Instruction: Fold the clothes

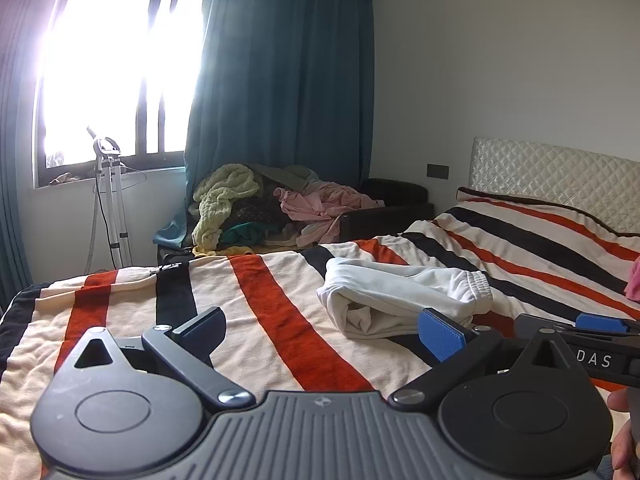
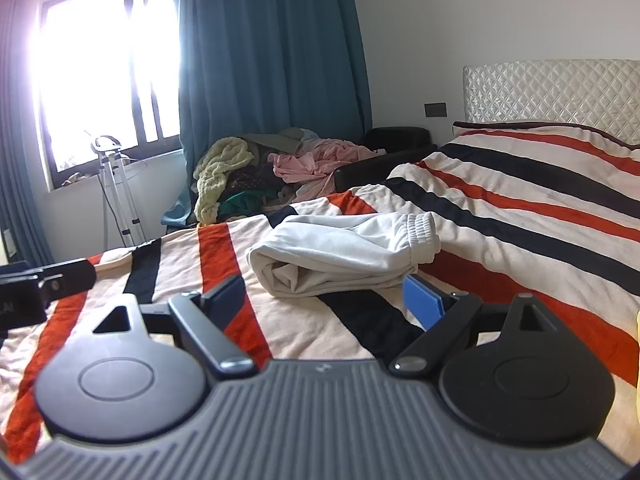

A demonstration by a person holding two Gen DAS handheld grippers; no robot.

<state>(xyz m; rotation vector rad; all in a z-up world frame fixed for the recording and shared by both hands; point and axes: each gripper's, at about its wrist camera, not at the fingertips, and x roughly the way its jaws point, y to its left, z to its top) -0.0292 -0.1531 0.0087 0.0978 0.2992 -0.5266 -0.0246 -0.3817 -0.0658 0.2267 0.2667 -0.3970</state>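
— What is standing in your way ahead?
— Only the folded white trousers (image 2: 344, 252), lying on the striped blanket (image 2: 520, 200) just beyond your grippers.
— And to the sides?
— Open blanket is stretching left and right of them; the clothes pile (image 1: 256, 208) is sitting well beyond the bed.

A striped blanket (image 2: 520, 184) covers the bed (image 2: 552, 88); folded white sweatpants (image 2: 344, 252) lie on it

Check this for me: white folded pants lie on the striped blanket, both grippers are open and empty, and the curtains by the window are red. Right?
One thing is wrong: the curtains are teal, not red, as the right wrist view shows. The rest holds: the pants lie on the blanket, and the left gripper and right gripper are open and empty.
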